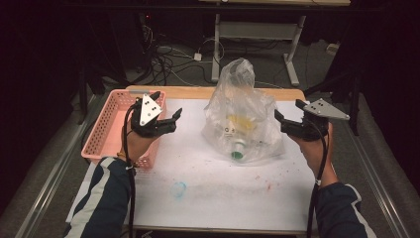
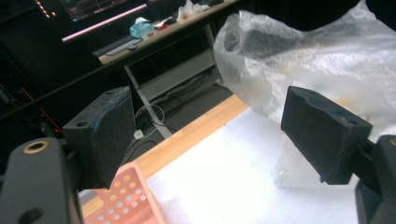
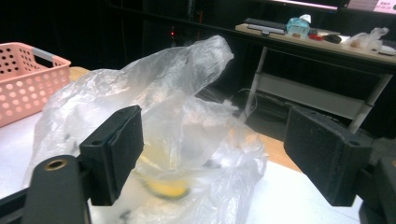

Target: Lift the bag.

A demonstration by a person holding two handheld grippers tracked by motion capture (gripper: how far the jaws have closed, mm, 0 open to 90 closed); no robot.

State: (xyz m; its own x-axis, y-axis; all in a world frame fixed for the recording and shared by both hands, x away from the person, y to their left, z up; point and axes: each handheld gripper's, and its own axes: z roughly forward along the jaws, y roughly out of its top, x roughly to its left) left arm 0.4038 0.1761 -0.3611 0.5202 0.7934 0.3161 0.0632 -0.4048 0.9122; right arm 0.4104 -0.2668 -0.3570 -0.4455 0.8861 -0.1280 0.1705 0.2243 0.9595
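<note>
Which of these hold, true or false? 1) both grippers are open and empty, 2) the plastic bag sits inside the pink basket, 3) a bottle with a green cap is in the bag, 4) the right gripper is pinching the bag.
1) The left gripper and the right gripper are open and empty: true.
2) The plastic bag sits inside the pink basket: false; the bag stands on the white table, to the right of the basket.
3) A bottle with a green cap is in the bag: true.
4) The right gripper is pinching the bag: false; its jaws stand apart, beside the bag.
</note>
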